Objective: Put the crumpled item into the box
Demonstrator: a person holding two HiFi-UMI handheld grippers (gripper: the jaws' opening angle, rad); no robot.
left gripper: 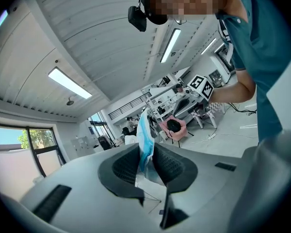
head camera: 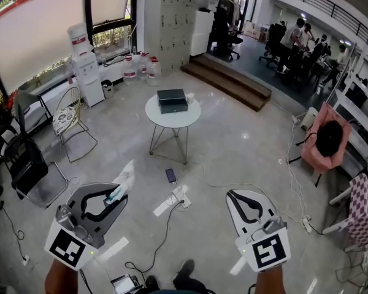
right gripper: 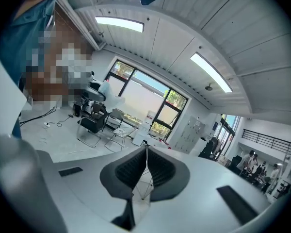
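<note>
Firmly, left claw clamps the crumpled item; right claw closed, empty.

Teal shirt, seemingly dark shoes

Crumpled blue-and-white plastic wrapper pinched in the left gripper
The dark ribbed pads squeeze it from both sides, with its top poking up past the tips. Behind sits a pink padded chair, and a person in a teal shirt fills the right edge.
</note>
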